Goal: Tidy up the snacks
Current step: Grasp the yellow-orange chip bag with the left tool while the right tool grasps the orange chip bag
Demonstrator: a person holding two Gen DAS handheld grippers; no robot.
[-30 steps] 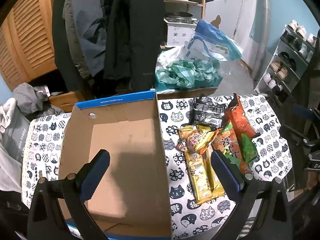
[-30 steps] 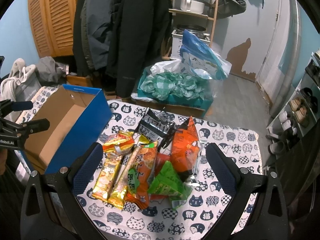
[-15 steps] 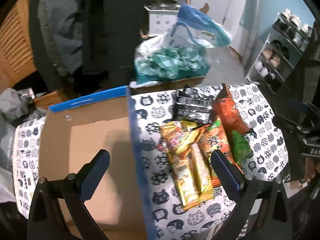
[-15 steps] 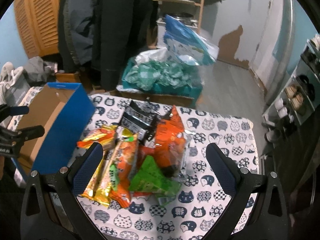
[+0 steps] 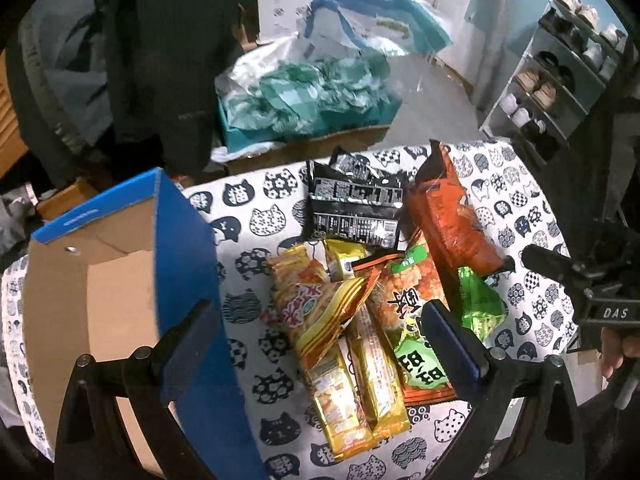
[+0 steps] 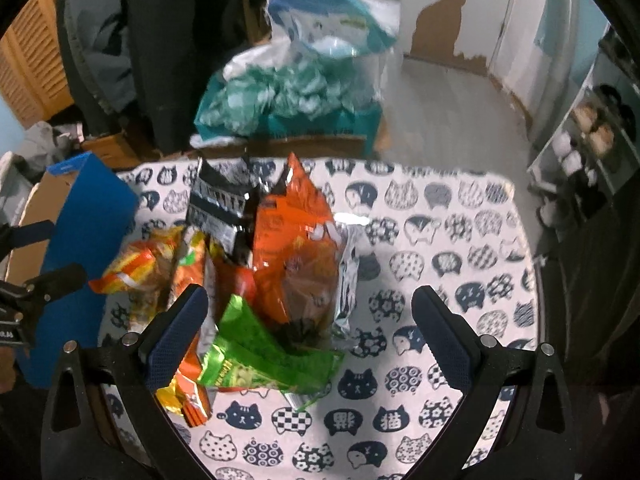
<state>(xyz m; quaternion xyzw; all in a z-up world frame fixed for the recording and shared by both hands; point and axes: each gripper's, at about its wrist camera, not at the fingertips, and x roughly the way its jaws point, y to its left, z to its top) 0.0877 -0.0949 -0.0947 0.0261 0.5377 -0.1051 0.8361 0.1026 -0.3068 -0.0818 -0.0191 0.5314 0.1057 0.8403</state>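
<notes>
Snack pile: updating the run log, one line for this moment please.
left tool open | right tool open | snacks on table | box empty

The worktop [image 6: 440, 240] cloth is white with navy cat faces. The box [image 5: 188, 248] is blue outside, brown inside. Snack packets: orange [image 6: 296, 248], green [image 6: 256, 352], black [image 5: 352, 208], yellow [image 5: 376, 368].

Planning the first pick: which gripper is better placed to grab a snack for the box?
Likely left. The left gripper hangs open over the yellow packets, right beside the blue box. The right gripper, also open, is farther from it.
</notes>
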